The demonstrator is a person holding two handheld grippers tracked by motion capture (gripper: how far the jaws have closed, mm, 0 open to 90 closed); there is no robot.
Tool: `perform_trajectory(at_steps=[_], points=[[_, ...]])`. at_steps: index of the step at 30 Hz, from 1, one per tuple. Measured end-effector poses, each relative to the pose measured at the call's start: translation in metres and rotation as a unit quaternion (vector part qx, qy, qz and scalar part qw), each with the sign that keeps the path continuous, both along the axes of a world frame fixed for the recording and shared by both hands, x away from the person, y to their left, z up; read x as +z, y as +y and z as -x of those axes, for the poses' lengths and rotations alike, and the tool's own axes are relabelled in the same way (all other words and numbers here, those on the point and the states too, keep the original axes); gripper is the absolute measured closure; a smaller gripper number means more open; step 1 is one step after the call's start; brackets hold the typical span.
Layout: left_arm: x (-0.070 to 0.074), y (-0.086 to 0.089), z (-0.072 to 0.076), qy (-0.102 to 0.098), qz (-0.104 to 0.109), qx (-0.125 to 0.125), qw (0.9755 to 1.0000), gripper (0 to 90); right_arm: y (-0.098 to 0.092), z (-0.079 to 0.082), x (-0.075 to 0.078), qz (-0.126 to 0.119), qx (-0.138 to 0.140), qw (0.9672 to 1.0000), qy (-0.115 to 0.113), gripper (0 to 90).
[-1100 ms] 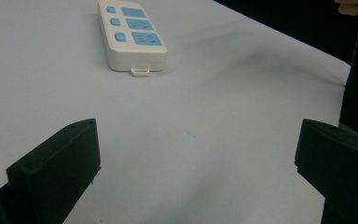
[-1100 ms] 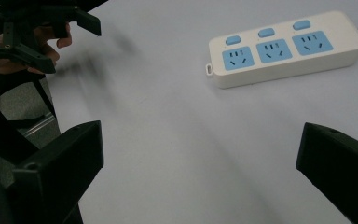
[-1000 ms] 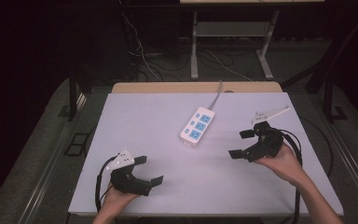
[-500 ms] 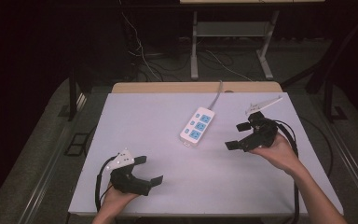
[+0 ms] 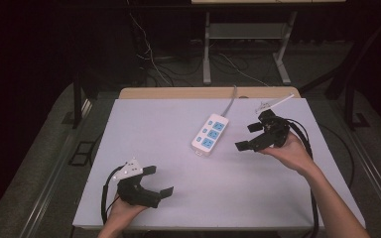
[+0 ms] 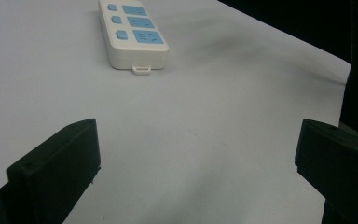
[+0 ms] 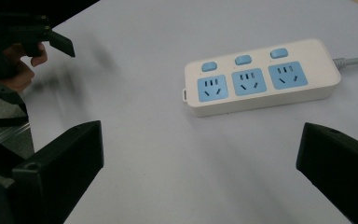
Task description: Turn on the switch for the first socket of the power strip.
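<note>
A white power strip [image 5: 210, 135] with blue sockets and buttons lies on the white table [image 5: 178, 198], its grey cord running toward the far edge. It also lies ahead in the left gripper view, power strip [image 6: 131, 32], and in the right gripper view, power strip [image 7: 261, 77]. My right gripper [image 5: 250, 137] hovers just right of the strip, open and empty, its jaws pointing toward it. Near the front left edge my left gripper [image 5: 158, 181] rests open with nothing between its jaws.
The left hand and its gripper show far off at the upper left of the right gripper view. Behind the table stand a metal frame [image 5: 248, 34] and loose cables on the dark floor. Black cables trail from both grippers.
My right gripper has moved away from me and left, closing in on the power strip. The left gripper has stayed where it was.
</note>
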State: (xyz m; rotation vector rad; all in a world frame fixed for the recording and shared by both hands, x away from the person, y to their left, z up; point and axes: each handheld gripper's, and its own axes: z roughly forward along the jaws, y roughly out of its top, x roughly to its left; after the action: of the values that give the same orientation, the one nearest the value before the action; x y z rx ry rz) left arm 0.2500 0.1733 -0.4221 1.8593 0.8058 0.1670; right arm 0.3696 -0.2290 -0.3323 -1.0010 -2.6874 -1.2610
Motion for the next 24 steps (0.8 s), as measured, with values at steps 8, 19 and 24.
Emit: perform_trajectory(at_steps=[8, 19, 24], points=[[-0.001, -0.001, 0.000, 0.000, -0.003, -0.004, 1.0000, 0.0, 0.007, -0.016, 0.003, -0.001, -0.005, 1.0000, 0.006, 0.2], [-0.001, 0.000, 0.000, 0.001, 0.000, -0.008, 1.0000, 0.0, 0.024, -0.035, 0.012, 0.012, 0.000, 0.9999, 0.010, 0.2], [-0.001, 0.000, -0.001, 0.001, -0.001, -0.009, 1.0000, 0.0, 0.032, -0.045, 0.017, 0.015, -0.001, 0.9999, 0.009, 0.2]])
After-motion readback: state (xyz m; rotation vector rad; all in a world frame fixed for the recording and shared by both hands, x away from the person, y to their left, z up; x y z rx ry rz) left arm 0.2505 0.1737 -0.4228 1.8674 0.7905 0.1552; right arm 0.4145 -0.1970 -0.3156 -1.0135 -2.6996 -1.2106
